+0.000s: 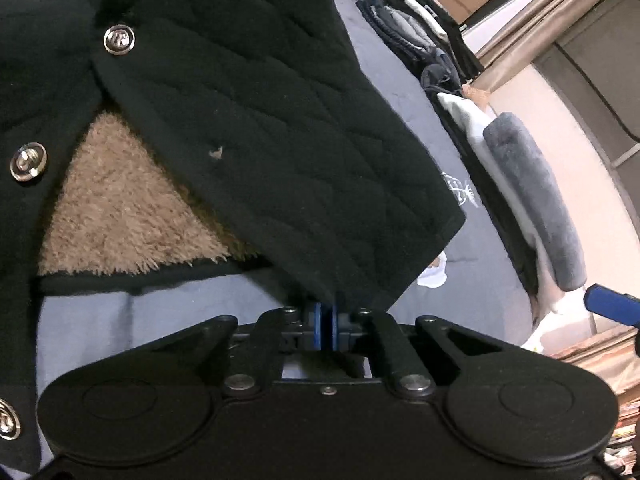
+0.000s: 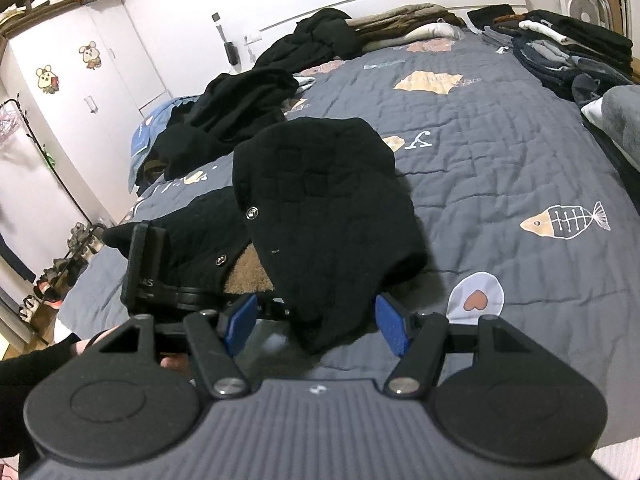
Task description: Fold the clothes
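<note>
A black quilted jacket (image 1: 248, 92) with metal buttons and tan fleece lining (image 1: 120, 208) lies on the grey-blue bedspread (image 2: 500, 152). My left gripper (image 1: 325, 330) is shut, its blue pads pinching the corner of the jacket's front flap. In the right wrist view the same jacket (image 2: 320, 200) lies just ahead, and its flap corner hangs between the two blue pads of my right gripper (image 2: 316, 326). That gripper is open, its pads standing apart from the cloth. The left gripper's black housing (image 2: 144, 272) shows to the left of it.
Stacks of folded clothes (image 2: 568, 48) line the bed's right edge, with a grey rolled blanket (image 1: 532, 200) nearer. Loose dark garments (image 2: 240, 116) are heaped at the far left of the bed. A white wardrobe (image 2: 80, 92) stands beyond. A sleeve and hand (image 2: 44, 364) show at lower left.
</note>
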`<state>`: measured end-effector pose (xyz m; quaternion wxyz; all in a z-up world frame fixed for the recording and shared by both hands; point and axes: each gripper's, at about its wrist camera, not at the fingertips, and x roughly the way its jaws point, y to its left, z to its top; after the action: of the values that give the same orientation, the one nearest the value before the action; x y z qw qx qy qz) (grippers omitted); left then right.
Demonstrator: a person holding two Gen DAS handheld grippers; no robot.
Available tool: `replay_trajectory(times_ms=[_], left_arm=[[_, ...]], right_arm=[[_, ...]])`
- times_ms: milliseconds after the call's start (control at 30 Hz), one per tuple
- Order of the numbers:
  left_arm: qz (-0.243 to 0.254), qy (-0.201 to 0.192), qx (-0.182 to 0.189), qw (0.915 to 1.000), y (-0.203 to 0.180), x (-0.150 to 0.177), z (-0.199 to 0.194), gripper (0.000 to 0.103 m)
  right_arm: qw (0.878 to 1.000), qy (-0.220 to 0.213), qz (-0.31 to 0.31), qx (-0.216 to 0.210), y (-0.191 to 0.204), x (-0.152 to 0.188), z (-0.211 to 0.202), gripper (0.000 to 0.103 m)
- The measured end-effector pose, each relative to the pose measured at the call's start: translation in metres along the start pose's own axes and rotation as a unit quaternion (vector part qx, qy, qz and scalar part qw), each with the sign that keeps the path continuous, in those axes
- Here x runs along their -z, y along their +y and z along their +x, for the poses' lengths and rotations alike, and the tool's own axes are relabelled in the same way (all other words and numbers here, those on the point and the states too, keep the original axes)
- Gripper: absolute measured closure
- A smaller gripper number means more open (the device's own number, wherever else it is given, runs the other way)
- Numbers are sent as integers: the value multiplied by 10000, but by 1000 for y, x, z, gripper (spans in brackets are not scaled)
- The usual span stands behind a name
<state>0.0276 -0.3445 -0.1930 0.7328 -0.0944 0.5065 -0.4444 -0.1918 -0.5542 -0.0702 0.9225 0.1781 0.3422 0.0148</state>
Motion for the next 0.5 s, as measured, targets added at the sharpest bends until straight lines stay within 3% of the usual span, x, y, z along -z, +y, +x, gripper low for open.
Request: replay_trajectory(times_ms=[100, 233, 400, 500], left_arm=[[132, -316, 166, 9993, -2, -14, -29, 99], [637, -461, -207, 9967, 0, -43, -77, 99], [522, -694, -523, 9948, 32, -64, -126, 99], [375, -673, -656, 9949, 44, -63, -134, 99]], right_arm=[[10000, -38, -81, 31, 0, 0, -1, 38], [9993, -46, -244, 278, -4, -4, 10, 38], [9971, 115, -564, 492, -8, -9, 39, 38], [9939, 232, -883, 617, -8, -12, 60, 38]])
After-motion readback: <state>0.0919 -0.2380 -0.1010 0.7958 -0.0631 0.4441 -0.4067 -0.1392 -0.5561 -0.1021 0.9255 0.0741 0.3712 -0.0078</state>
